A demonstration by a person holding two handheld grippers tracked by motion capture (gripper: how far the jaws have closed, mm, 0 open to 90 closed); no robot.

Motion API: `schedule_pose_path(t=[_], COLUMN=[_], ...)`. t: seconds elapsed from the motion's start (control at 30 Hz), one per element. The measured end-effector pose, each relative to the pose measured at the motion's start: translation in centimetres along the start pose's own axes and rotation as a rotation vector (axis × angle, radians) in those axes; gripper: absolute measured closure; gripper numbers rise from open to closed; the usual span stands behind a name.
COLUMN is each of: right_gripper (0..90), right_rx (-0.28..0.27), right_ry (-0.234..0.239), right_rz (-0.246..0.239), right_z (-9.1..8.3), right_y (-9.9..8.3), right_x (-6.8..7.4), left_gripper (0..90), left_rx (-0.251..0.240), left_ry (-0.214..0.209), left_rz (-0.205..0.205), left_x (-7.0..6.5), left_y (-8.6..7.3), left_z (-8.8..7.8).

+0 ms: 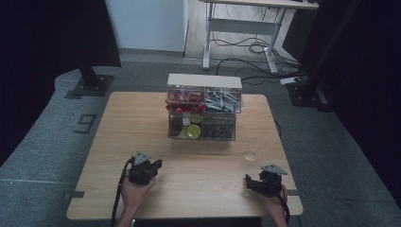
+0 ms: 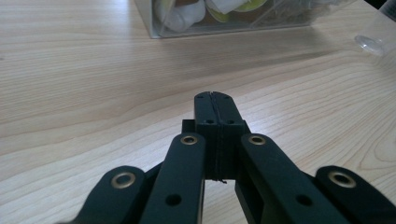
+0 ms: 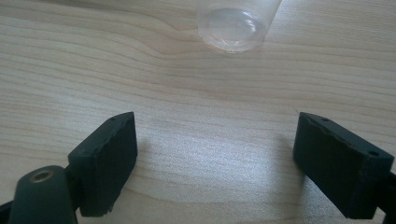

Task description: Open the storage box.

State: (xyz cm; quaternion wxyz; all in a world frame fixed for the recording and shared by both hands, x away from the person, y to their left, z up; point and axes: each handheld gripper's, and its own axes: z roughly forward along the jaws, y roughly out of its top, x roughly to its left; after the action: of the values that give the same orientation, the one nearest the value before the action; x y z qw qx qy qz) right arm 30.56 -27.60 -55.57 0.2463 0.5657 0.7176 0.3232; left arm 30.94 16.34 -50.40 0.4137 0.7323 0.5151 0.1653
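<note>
I have a clear two-tier organizer [image 1: 203, 108] standing at the far middle of the wooden table [image 1: 108, 142], with a pale lid on top. Upper left compartment holds red packets [image 1: 183, 98], upper right holds silvery-white sachets [image 1: 222, 99]. Lower left has yellow-green and white round pods [image 1: 191, 130], lower right something dark I cannot identify. An empty clear glass [image 1: 253, 149] stands right of the organizer, apart from it, just ahead of my right gripper [image 3: 215, 154], whose jaws are spread wide with nothing between them. My left gripper [image 2: 215, 100] sits at the near left, jaws pressed fully together, holding nothing, pointing toward the organizer's lower left corner.
</note>
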Motion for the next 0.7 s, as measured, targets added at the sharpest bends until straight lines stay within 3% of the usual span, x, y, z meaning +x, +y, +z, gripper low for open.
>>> schedule_pose_path(t=[0.7], right_gripper=[14.2], right_rx=[-0.001], right_ry=[-0.001], right_rz=[0.0], right_z=[0.0], right_y=[0.0], right_x=[0.0], left_gripper=[90.0], left_rx=[0.017], left_ry=[-0.002], left_rz=[0.02], left_x=[-0.5], left_y=[1.7], left_z=[0.9])
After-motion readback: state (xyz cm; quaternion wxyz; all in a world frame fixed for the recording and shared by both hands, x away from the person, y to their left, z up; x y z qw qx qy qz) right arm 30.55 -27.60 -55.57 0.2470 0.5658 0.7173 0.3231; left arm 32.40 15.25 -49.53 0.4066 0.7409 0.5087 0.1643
